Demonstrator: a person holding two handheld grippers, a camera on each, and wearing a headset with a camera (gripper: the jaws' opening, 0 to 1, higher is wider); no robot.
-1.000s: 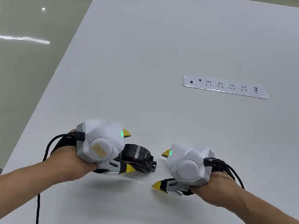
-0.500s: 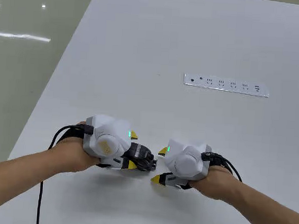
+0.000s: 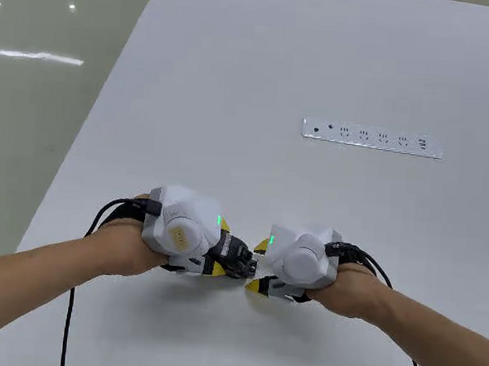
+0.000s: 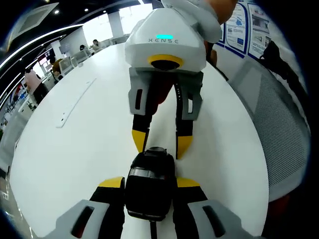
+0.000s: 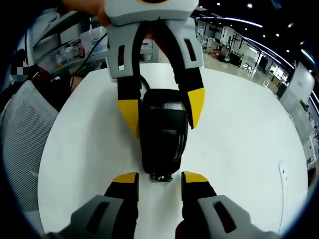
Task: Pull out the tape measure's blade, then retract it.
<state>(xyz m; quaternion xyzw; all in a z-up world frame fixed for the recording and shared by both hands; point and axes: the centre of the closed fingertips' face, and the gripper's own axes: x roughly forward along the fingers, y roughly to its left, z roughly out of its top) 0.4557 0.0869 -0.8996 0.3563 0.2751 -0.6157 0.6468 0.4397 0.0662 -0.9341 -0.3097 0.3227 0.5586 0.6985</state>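
A black tape measure (image 3: 233, 255) sits near the front edge of the white table (image 3: 259, 84), with my left gripper (image 3: 224, 250) shut on its body. In the left gripper view the case (image 4: 149, 189) is clamped between the yellow-tipped jaws of that gripper (image 4: 149, 182). My right gripper (image 3: 256, 265) faces it from the right, open. In the right gripper view the blade's metal hook (image 5: 160, 176) lies between the spread tips of my right gripper (image 5: 159, 178), apart from both. The blade is inside the case (image 5: 162, 134).
A white power strip (image 3: 372, 138) lies flat at the middle right of the table. The table's left edge drops to a shiny floor (image 3: 34, 95). Black cables (image 3: 92, 232) trail from both grippers. A grey mesh chair (image 4: 279, 124) stands beside the table.
The two grippers have closed the gap between them: the right one moved left up to the tape measure's front, and the left one shifted slightly right with the tape measure.
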